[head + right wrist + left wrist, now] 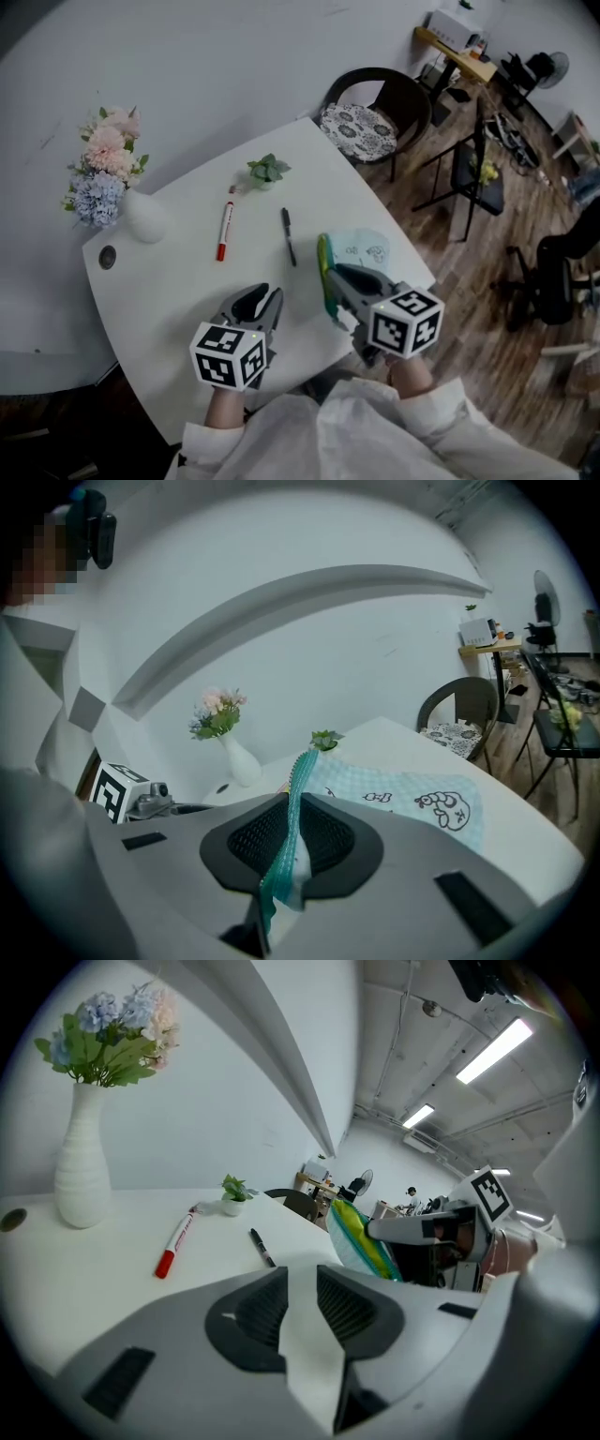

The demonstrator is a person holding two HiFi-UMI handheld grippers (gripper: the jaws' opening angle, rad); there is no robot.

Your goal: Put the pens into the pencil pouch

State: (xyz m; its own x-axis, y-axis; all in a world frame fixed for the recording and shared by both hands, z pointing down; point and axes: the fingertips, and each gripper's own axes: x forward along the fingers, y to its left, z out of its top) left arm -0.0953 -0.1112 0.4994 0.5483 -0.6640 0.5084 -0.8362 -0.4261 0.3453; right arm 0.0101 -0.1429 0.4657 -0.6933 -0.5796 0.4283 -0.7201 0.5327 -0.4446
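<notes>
Two pens [225, 231] [289, 235] (one red), one pouch [366, 248]

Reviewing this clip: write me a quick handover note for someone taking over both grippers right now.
Left gripper: open, empty, over the near part of the table.
Right gripper: shut on the zipper edge of the pencil pouch, at the table's near edge.
Red marker and black pen: lying apart on the table, beyond both grippers.
Done: pouch gripped.
Left: both pens go into the pouch.
</notes>
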